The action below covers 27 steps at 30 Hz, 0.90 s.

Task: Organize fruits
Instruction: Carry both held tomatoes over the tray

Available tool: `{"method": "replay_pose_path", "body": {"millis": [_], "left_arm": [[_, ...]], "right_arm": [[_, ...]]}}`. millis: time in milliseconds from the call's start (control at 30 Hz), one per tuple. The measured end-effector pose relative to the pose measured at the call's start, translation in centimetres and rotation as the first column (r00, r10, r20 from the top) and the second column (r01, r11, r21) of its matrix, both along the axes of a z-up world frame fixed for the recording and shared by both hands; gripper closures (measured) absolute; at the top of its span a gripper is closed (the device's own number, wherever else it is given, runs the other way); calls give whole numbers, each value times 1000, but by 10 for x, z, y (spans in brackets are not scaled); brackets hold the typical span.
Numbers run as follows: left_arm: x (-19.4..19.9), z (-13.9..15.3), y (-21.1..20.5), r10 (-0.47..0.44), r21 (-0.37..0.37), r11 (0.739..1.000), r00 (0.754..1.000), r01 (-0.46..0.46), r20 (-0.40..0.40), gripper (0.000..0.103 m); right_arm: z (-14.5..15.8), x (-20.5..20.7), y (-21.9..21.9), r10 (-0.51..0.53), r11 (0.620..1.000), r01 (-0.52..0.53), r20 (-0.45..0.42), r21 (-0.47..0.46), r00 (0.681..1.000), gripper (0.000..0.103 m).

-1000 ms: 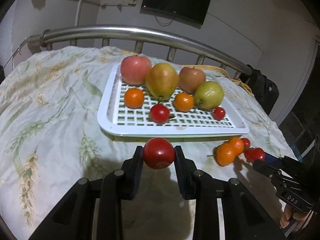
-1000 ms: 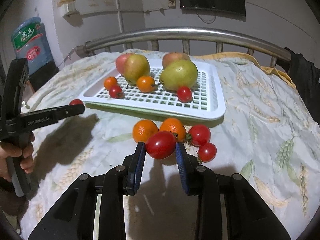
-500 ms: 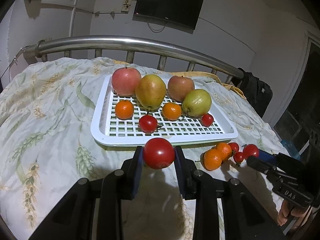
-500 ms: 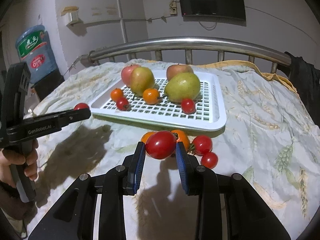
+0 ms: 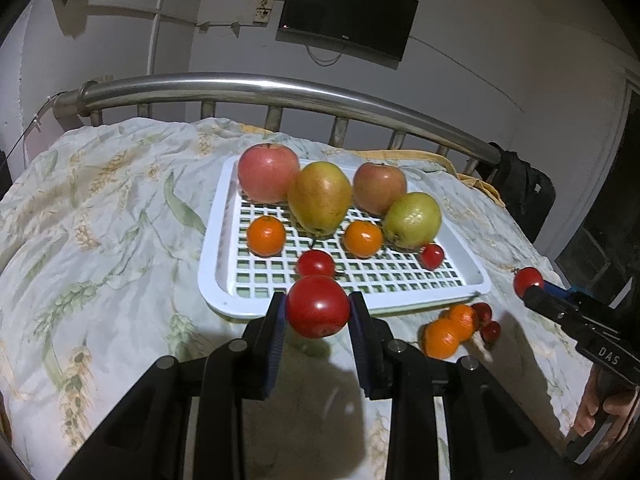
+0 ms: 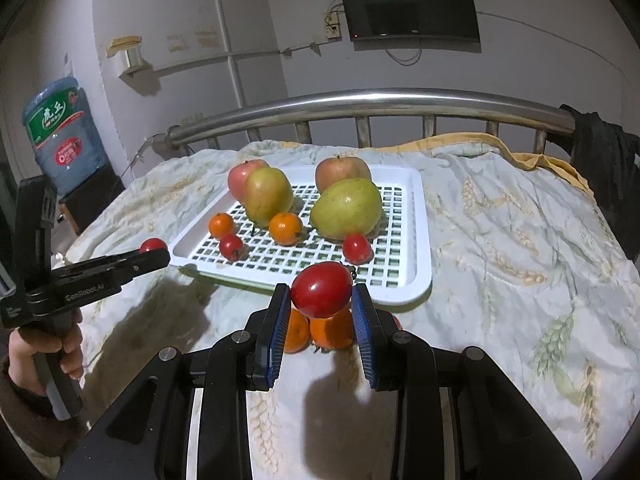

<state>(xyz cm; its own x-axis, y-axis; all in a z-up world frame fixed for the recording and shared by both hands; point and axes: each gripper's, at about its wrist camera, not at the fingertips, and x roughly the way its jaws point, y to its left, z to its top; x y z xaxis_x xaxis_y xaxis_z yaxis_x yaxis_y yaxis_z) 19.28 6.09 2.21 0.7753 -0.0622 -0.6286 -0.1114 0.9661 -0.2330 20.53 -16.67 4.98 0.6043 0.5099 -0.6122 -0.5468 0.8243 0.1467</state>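
Note:
A white slotted tray [image 5: 212, 240] [image 6: 420, 240] lies on the bed with two apples, two pears, two oranges and two small tomatoes in it. My left gripper [image 5: 318, 310] is shut on a red tomato [image 5: 318, 306] just above the tray's near edge. My right gripper [image 6: 322, 296] is shut on another red tomato [image 6: 322, 290] held above the tray's near rim. Two oranges [image 5: 450, 330] [image 6: 320, 330] and small tomatoes [image 5: 486, 320] lie on the sheet in front of the tray.
A steel bed rail [image 5: 280, 84] [image 6: 360, 104] runs behind the tray. A water jug [image 6: 60, 136] stands at the left, a dark bag [image 5: 524, 188] hangs at the right rail end. The patterned sheet [image 5: 100, 220] surrounds the tray.
Both grippers have risen and moved toward the tray, each still holding its tomato. The loose oranges now sit below and behind the right gripper's tomato.

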Motion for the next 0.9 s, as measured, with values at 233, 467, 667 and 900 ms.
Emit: {"method": "replay_pose_path", "body": {"millis": [233,467,667,900], "left_arm": [[16,-3,20,49,-5,999,999,-49,-22,70],[37,-12,33,74,-6,997,995,-74,-68,70],[54,-19,26,61,16,998,993,-59,-98,70],[70,-34,29,81,52,996,987,-74,-139,70]], "right_arm": [[1,17,12,8,1000,-8,-20,-4,1000,73],[1,38,34,29,999,-29,-48,-15,998,73],[-10,55,60,55,997,-59,-87,-45,995,73],[-32,71,82,48,994,-62,-142,-95,989,73]]}}
